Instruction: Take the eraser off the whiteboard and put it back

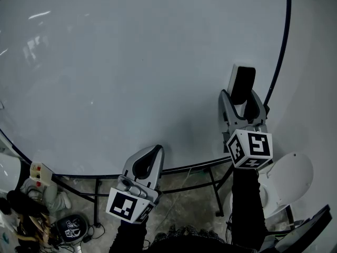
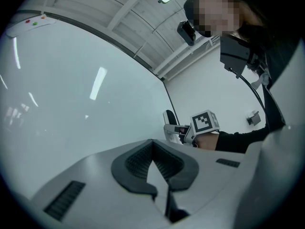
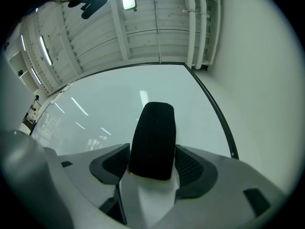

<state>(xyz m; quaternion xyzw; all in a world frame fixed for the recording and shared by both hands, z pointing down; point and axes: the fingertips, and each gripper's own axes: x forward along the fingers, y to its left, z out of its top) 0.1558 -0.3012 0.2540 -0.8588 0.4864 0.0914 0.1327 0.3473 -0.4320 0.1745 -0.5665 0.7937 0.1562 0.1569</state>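
The eraser [image 1: 242, 83], a white body with a black felt face, stands against the whiteboard [image 1: 131, 62] close to its dark right rim. My right gripper [image 1: 242, 96] is open, its fingers spread on either side of the eraser. In the right gripper view the eraser [image 3: 152, 140] fills the gap between the pads [image 3: 195, 166] of my right gripper [image 3: 152, 149]. My left gripper [image 1: 152, 151] is shut on nothing near the board's lower edge. In the left gripper view its pads [image 2: 138, 163] meet, and the eraser [image 2: 169, 119] and right gripper [image 2: 178, 132] show beyond them.
The whiteboard's black stand legs [image 1: 210, 178] run below its bottom edge. A white rounded seat [image 1: 287, 173] sits at lower right beside a white wall [image 1: 316, 62]. A power strip [image 1: 39, 173] and a dark helmet-like object [image 1: 68, 228] lie on the floor at lower left.
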